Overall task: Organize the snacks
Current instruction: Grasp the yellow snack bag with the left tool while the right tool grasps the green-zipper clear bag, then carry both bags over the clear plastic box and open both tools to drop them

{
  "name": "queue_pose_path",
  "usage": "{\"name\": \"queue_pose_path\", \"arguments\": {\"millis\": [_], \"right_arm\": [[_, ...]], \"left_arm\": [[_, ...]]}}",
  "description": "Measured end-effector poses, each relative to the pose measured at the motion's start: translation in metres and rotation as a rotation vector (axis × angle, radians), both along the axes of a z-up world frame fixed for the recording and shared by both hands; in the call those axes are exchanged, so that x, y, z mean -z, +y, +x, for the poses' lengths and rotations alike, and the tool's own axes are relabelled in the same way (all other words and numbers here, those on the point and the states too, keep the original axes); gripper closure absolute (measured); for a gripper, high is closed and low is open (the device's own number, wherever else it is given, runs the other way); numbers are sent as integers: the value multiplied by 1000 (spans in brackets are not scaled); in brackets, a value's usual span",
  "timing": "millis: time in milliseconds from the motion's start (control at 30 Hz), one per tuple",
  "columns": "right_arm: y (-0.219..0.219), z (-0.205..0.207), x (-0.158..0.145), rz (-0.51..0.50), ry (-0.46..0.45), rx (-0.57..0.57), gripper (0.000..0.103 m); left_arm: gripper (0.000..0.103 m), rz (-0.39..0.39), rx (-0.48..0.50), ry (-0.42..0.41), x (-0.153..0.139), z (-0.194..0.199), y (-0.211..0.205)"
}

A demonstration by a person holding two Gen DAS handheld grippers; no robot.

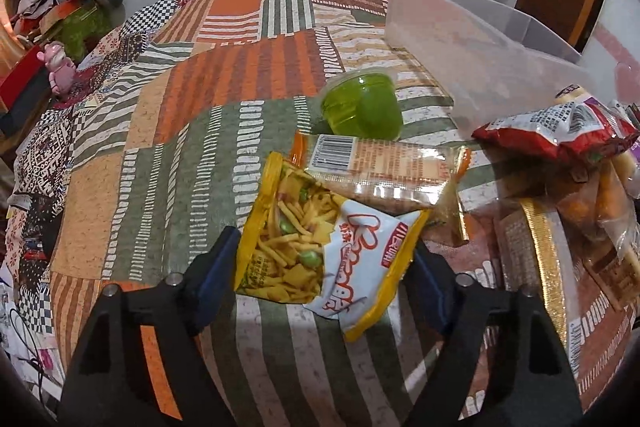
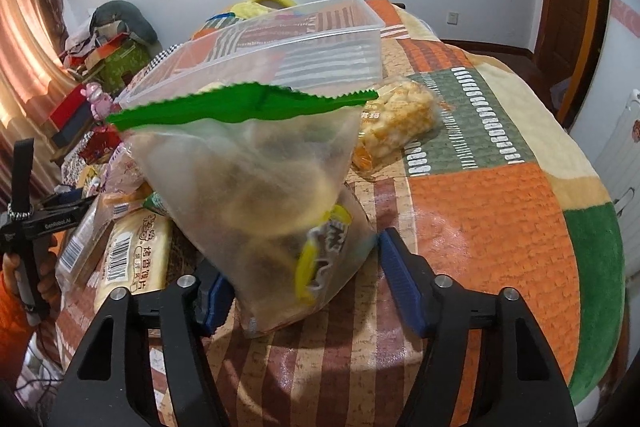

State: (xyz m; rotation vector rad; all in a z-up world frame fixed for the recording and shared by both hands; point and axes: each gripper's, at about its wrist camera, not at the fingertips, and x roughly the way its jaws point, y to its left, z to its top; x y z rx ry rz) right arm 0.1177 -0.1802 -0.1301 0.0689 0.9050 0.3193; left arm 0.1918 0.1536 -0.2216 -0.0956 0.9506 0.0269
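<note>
My left claw (image 1: 324, 263) stands spread around the yellow snack packet (image 1: 320, 251), pads not clearly pressing it; whether they touch I cannot tell. The packet lies on the patchwork cloth (image 1: 180, 147), with the green jelly cup (image 1: 364, 107) at twelve o'clock and the clear bin (image 1: 480, 67) at one o'clock. My right claw (image 2: 300, 275) brackets the green-topped clear bag (image 2: 260, 179), grip uncertain. Judgement: both packs are light, soft, slippery and crushable; hold low across the filled body, gently.
</note>
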Motion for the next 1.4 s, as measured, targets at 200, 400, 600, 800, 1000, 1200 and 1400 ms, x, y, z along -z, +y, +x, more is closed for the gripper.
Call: {"name": "queue_pose_path", "arguments": {"millis": [200,400,600,800,1000,1200,1400], "right_arm": [[-2,1,-6,29,-8,-9,67],[-4,-2,-10,32,-42,-3,67],[-4,-4,-15,30,-72,1,67],[-9,-2,-25,25,-114,3,67],[-12,12,-41,38,-169,8,67],[-10,31,-53,25,-225,-2,67],[-1,49,-61,16,-275,-22,67]], "left_arm": [[39,-15,13,-11,-5,-12,-3],[41,24,5,-38,-15,-28,-9],[41,29,2,-88,-41,-43,-16],[41,8,16,-147,-75,-42,-25],[41,13,63,-231,-113,-27,-47],[40,-2,83,-284,-140,0,-63],[40,-42,82,-303,-152,27,-69]]}}
